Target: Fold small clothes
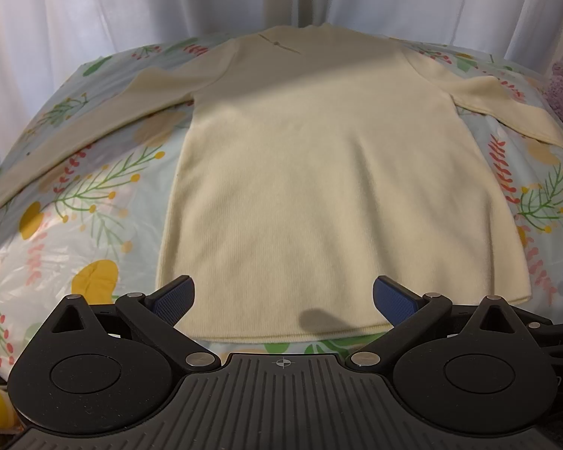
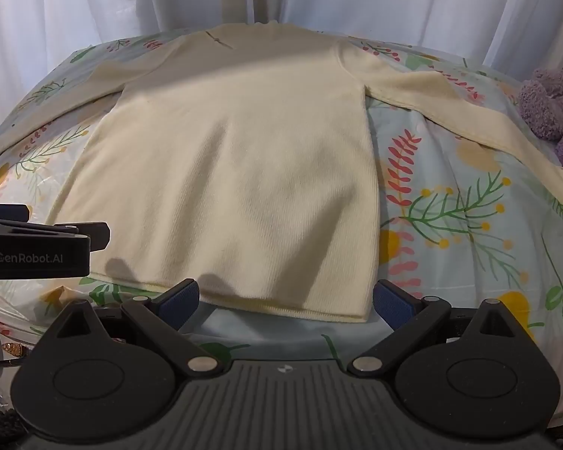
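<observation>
My cream sweater (image 1: 319, 172) lies flat on the flowery sheet (image 1: 105, 202), sleeves out, not folded at all yet, and my left gripper (image 1: 283, 298) and right gripper (image 2: 285, 300) are both wide open, holding nothing.

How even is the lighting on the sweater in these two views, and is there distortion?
Left wrist view: a shadow band crosses the sweater near the shoulders, with a small dark shadow at the hem; the floral sheet bulges from fisheye. Right wrist view: the same band on the sweater, the curtain soft but readable, the edges curved.
</observation>
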Tool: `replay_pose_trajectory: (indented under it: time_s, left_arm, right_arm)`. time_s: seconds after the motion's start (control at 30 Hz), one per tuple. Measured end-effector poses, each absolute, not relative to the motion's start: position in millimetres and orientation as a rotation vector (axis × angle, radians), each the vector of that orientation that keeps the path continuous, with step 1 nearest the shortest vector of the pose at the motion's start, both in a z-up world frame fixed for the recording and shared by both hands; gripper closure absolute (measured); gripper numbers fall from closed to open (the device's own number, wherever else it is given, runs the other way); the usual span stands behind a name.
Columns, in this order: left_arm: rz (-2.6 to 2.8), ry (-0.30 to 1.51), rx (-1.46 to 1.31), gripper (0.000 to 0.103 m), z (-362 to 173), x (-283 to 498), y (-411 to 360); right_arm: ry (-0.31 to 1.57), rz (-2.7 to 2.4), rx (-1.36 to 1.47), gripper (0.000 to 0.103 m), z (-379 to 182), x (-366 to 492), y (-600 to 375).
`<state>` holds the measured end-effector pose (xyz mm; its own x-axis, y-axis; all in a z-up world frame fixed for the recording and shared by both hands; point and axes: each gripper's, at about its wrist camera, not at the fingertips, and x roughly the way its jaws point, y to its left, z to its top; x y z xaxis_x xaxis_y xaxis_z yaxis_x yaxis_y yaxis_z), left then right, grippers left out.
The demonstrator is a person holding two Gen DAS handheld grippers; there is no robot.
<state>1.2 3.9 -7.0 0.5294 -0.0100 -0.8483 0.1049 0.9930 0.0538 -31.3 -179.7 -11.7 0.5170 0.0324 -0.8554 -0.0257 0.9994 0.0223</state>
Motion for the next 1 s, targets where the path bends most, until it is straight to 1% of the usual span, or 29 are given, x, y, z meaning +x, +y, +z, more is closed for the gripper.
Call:
replay_pose_trajectory:
  time_s: [1.0]
  left_arm:
    - [-0.07, 1.02, 0.106, 0.0, -5.4, 3.4, 3.1]
  right_arm:
    - [1.028, 0.038, 0.001, 0.004, -10.5, -28.9, -179.6]
